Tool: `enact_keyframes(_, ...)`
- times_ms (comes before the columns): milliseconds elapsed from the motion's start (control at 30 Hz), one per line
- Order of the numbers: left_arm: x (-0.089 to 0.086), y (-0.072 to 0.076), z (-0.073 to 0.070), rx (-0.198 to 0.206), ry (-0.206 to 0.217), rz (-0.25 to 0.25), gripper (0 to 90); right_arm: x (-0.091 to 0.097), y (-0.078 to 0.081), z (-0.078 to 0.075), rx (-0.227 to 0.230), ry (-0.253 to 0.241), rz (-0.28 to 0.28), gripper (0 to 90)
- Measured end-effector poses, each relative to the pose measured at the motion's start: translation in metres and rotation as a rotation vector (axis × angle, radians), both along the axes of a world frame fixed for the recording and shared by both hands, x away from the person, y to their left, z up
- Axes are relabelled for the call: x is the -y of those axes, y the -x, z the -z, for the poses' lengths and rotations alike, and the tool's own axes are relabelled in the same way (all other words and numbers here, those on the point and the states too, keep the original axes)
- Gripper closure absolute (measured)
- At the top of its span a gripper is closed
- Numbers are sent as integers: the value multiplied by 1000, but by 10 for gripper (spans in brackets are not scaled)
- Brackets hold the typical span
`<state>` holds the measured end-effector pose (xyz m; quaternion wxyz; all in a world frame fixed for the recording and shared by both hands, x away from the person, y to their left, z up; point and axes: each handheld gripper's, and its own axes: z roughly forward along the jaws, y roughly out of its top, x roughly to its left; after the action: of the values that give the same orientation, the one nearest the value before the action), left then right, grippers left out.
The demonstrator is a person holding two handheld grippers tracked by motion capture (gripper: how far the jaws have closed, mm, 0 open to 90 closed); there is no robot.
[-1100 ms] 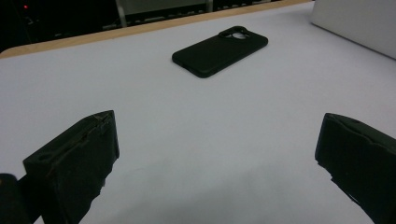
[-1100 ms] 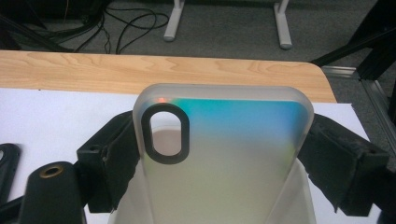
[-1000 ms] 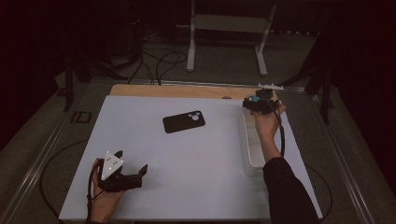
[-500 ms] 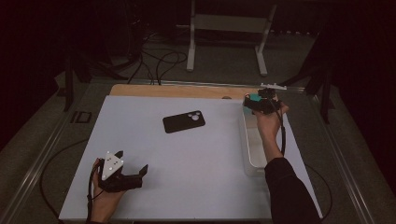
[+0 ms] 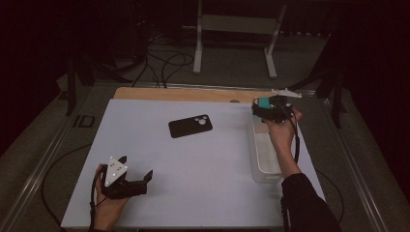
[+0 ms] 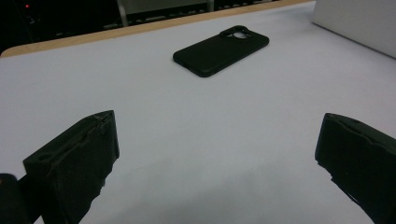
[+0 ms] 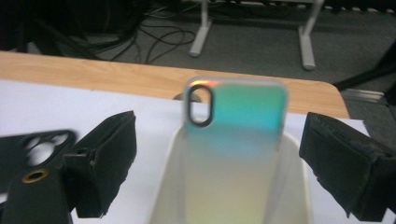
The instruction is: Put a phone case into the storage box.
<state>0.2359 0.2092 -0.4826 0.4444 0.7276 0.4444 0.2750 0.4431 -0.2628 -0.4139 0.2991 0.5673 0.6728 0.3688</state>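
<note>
Since the earlier frame the right gripper [image 5: 258, 107] has drawn back toward the frame's right, its jaws just opened wide off the iridescent phone case [image 7: 236, 140] left leaning in the clear bin [image 5: 263, 154], while the left gripper [image 5: 138, 176] rests open and empty at lower left.

The iridescent case [image 7: 236, 126] is glossy, shimmering green to orange, and leans in a smooth, translucent plastic bin [image 7: 299, 186]. The black case [image 6: 222, 50] looks matt. The desk [image 5: 203, 159] has a smooth, matt white top and a wood edge [image 5: 183, 94] behind.
</note>
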Motion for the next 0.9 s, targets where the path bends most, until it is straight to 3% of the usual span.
enact_keyframes(267, 0, 0, 0, -1, 2, -1, 0, -7, 38, -6, 35, -71, -130, 111)
enact_keyframes(500, -1, 0, -1, 1, 4, -2, 0, -12, 84, -9, 83, -73, -232, 110)
enact_keyframes(600, 0, 0, -1, -1, 2, -2, 0, -11, 98, -9, 104, -70, -246, 111)
enact_keyframes(633, 0, 0, -1, 0, 3, -2, 0, -9, 111, -6, 117, -88, -264, 111)
enact_keyframes(700, 0, 0, -1, 0, -1, -1, 0, -7, 121, -2, 114, -93, -275, 111)
enact_keyframes(900, 0, -1, -1, -3, -2, 0, 0, -2, 152, 12, 147, -132, -277, 120)
